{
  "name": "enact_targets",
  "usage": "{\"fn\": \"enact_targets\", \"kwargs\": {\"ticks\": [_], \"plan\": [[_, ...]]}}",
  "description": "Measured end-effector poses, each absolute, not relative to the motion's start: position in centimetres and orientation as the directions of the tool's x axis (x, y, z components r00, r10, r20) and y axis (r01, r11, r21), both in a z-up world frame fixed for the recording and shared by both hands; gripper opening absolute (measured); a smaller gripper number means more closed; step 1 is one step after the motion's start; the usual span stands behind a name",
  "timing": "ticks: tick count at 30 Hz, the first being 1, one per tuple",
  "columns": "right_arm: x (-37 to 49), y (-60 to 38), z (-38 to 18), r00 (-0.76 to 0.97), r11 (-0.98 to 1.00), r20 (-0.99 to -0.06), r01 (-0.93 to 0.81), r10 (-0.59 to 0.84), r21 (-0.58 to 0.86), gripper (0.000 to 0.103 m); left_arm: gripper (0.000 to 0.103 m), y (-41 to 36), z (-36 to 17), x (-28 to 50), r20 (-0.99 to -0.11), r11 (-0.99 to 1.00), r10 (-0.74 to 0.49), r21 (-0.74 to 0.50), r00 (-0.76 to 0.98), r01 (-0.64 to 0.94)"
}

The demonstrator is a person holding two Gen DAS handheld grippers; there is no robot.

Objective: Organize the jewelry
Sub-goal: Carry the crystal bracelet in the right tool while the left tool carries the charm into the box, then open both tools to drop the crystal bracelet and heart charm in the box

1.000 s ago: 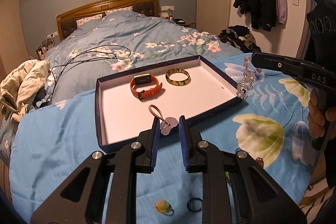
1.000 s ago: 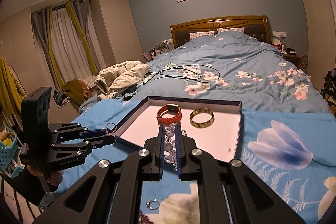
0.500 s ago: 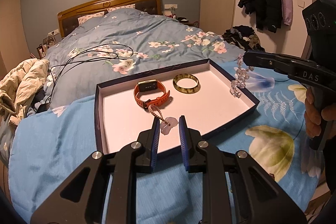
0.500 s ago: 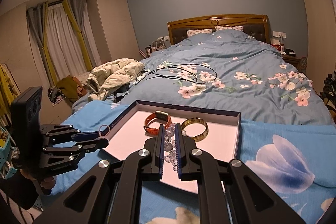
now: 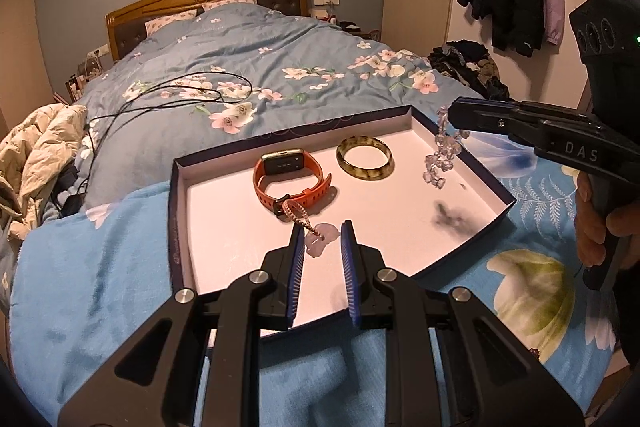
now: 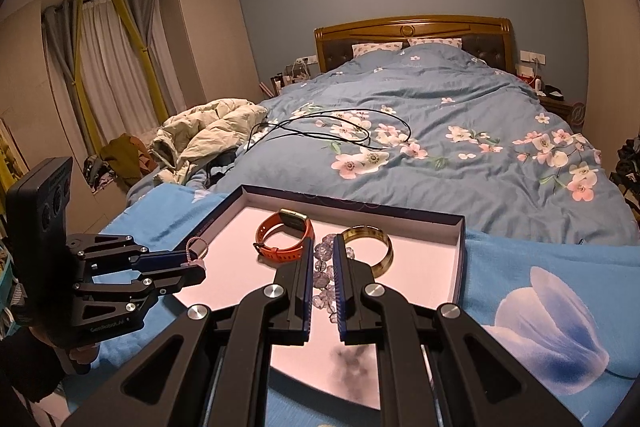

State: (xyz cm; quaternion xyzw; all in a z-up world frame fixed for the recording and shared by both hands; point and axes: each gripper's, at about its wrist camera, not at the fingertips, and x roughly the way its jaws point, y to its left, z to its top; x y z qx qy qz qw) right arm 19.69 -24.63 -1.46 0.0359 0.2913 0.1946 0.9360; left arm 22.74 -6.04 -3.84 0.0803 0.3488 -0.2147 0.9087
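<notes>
Crystal bead bracelet (image 6: 325, 269) hangs pinched in right gripper (image 6: 323, 273) over tray (image 6: 458, 259).

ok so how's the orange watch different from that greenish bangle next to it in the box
The orange watch is a strap with a rectangular face on top and a buckled tail end; the greenish bangle is a plain closed ring, mottled olive. The watch is bright orange and forms the bigger loop; the bangle is darker and rounder. The watch sits left of the bangle. Both rest on the white floor of the box, near its far wall, touched by neither gripper.
</notes>
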Motion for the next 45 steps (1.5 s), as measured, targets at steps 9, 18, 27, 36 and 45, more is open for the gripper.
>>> {"fn": "enact_targets", "kwargs": {"ticks": [9, 18, 27, 36, 45], "plan": [[21.5, -24.2, -2.5, 0.738, 0.926, -0.562, -0.330, 0.374, 0.183, 0.008, 0.019, -6.6, -4.9, 24.6, -0.700, 0.897, -0.325, -0.014, 0.636, 0.442], [23.1, -23.5, -3.7, 0.710, 0.925, -0.596, -0.330, 0.374, 0.188, 0.008, 0.019, -7.3, -6.6, 26.8, -0.742, 0.901, -0.312, -0.033, 0.593, 0.432], [24.2, -22.8, -4.8, 0.681, 0.920, -0.624, -0.342, 0.384, 0.192, 0.008, 0.019, -7.7, -8.1, 28.6, -0.773, 0.909, -0.298, -0.052, 0.560, 0.413], [24.7, -22.8, -5.4, 0.669, 0.917, -0.630, -0.337, 0.394, 0.215, 0.010, 0.019, -7.6, -8.9, 29.4, -0.788, 0.917, -0.287, -0.061, 0.544, 0.395], [23.2, -23.7, -4.2, 0.686, 0.916, -0.607, -0.324, 0.401, 0.238, 0.021, 0.025, -8.0, -8.9, 29.6, -0.786, 0.914, -0.286, -0.053, 0.547, 0.402]]}}
